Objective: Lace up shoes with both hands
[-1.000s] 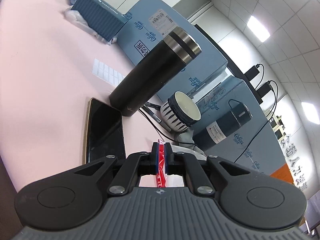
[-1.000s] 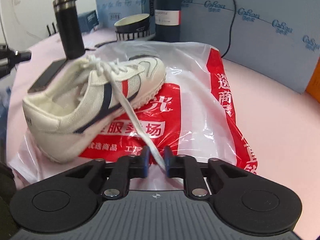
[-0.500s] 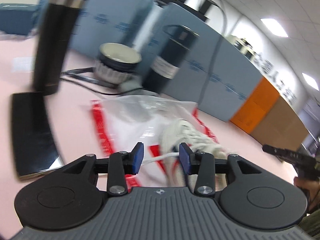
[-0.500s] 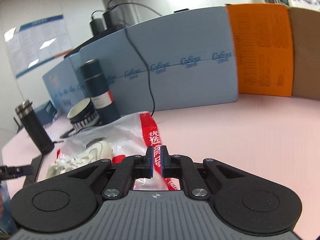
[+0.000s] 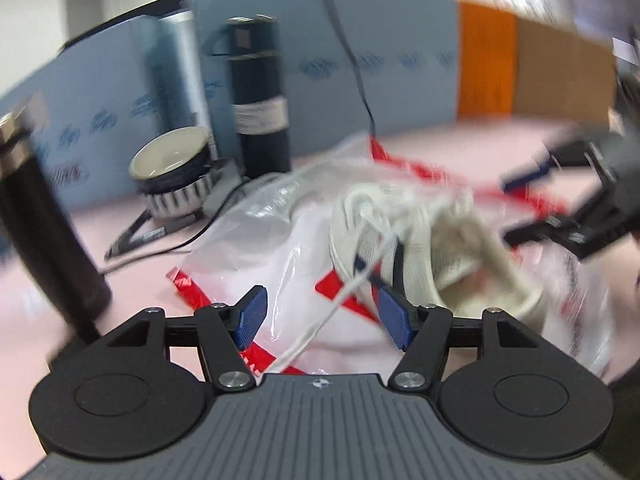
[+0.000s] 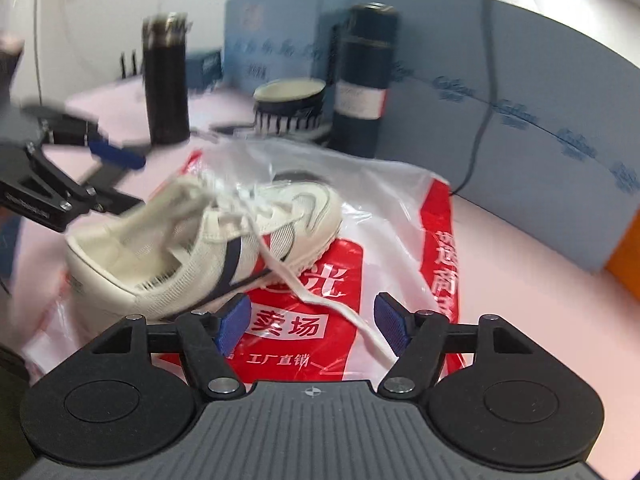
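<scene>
The white shoe [image 6: 208, 248] is seen lying on its side on a red-and-clear plastic bag [image 6: 400, 240] on the pink counter [image 6: 520, 300], toe toward the far bottles. Both the left gripper [image 5: 320, 316] and the right gripper [image 6: 312, 320] are opening, fingers wide, with a loose lace end [image 6: 320, 296] passing between each pair unpinched. The step is judged a release between pulls; next, each lace end must be re-gripped nearer the eyelets.
</scene>
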The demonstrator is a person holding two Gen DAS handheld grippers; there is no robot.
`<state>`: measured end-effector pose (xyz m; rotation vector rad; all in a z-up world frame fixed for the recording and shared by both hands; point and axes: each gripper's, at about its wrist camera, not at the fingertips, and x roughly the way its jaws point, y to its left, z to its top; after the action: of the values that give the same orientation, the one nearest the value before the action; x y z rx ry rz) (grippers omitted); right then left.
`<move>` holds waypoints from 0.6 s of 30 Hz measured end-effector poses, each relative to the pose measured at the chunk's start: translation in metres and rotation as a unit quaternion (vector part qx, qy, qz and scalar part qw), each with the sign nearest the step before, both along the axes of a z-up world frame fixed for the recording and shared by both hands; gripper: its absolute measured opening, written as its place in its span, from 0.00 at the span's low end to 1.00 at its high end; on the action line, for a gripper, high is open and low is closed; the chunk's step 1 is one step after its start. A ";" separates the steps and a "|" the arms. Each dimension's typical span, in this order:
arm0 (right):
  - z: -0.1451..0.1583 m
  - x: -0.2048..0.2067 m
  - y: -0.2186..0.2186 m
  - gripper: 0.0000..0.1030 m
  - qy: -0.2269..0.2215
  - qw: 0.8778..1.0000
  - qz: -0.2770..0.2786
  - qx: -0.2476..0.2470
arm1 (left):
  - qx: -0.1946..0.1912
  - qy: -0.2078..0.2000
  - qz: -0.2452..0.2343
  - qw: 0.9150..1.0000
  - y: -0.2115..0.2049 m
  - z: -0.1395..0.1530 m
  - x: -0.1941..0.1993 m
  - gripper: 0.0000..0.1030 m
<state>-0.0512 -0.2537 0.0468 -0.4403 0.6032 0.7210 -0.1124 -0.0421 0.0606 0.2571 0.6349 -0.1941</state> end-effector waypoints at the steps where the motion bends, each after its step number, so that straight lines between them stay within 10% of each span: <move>1: -0.008 0.004 0.008 0.63 -0.007 1.000 0.006 -0.015 | 0.001 -0.006 -0.004 1.000 -0.002 -0.002 0.002 0.57; 5: -0.017 0.029 0.001 0.08 0.028 0.998 -0.044 0.043 | -0.027 -0.008 0.031 0.999 0.003 -0.002 0.012 0.01; 13: 0.018 0.038 -0.070 0.07 0.074 0.949 -0.167 0.258 | -0.084 -0.049 0.073 0.993 0.022 0.014 0.001 0.01; 16: 0.023 0.032 -0.054 0.14 0.071 0.976 -0.103 0.179 | -0.083 -0.048 0.068 0.993 0.020 0.015 -0.003 0.01; 18: 0.016 0.023 -0.035 0.38 0.053 0.992 -0.051 0.101 | -0.083 -0.048 0.068 0.993 0.018 0.015 -0.004 0.01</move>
<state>-0.0282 -0.2887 0.0631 -0.1831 0.6408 0.7018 -0.1167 -0.0243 0.0761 0.0626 0.5354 -0.1022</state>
